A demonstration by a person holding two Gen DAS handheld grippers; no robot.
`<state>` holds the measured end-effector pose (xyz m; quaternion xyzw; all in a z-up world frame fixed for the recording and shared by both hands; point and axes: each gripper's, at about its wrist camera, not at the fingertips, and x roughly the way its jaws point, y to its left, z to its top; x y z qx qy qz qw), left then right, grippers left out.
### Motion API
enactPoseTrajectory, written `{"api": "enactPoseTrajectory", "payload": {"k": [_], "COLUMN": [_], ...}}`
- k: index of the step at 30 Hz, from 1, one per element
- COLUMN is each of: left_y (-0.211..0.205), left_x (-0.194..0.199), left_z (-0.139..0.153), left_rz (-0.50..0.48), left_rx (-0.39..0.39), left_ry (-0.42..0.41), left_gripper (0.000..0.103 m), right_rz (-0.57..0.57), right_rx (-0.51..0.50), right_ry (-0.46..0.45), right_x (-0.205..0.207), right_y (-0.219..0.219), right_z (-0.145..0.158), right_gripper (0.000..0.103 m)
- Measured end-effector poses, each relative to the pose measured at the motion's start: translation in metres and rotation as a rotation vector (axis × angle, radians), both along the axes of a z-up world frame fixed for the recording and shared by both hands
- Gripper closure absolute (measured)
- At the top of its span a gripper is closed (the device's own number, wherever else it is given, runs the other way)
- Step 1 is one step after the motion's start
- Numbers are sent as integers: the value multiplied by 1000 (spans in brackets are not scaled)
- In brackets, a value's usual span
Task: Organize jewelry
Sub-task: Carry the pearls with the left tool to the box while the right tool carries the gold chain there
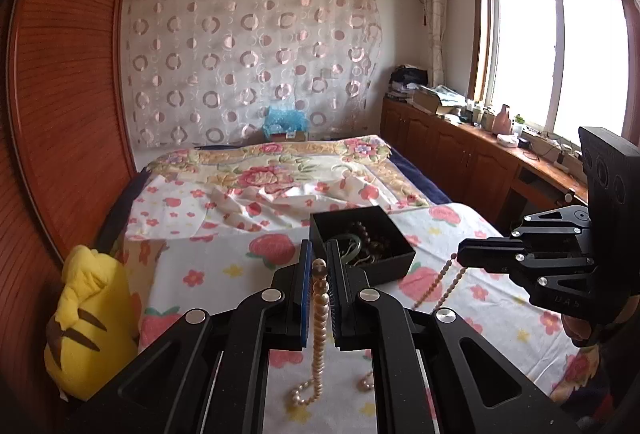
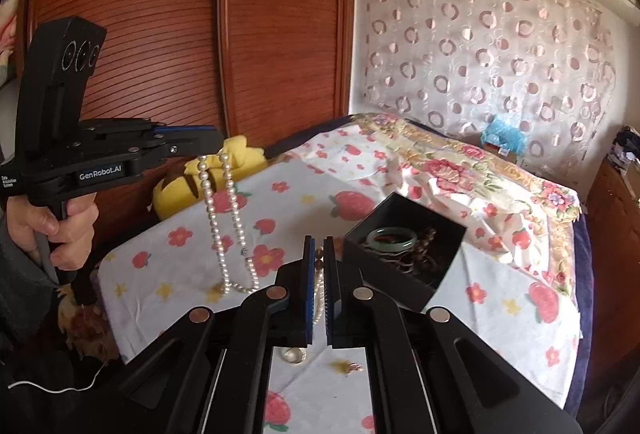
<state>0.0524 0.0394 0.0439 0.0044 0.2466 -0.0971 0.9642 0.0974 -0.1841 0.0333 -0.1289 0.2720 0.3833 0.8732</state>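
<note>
Step in hand, as I read it: carrying the pearl necklace (image 2: 224,218) toward the box (image 2: 404,250) on the bed (image 2: 320,193).

Left hand-held gripper (image 1: 319,266): fingers closed on the pearl strand near its top. Seen from the right wrist, the strand hangs from it in a long loop, bottom curled on the sheet, at about 9 o'clock from the box.

Right hand-held gripper (image 2: 319,254): fingers nearly together, pinching another stretch of beads; the left wrist view shows beads trailing from its tip. Same necklace or not, I cannot tell.

Necklace long axis: near vertical, clasp end not made out.

Box: open, at 12 to 1 o'clock ahead of the left gripper, already holding a green bangle (image 2: 394,237) and dark beads.

Next move likely calls for lifting the loop clear, carrying it over the rim, and lowering so it coils inside.
</note>
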Motion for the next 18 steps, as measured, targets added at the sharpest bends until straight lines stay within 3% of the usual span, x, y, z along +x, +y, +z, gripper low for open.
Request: {"api": "enactPoseTrajectory", "payload": {"k": [18], "left_y": [-23], "left_x": [56], "left_z": [54], "left_rz": [-17], "left_rx": [-20], "left_ry": [-71], "left_gripper": [96], "right_rz": [-95], "right_rx": [46], "right_ry": [-121], "right_x": [40], "right_y": [-26], "right_z": [61], "right_gripper": [98]}}
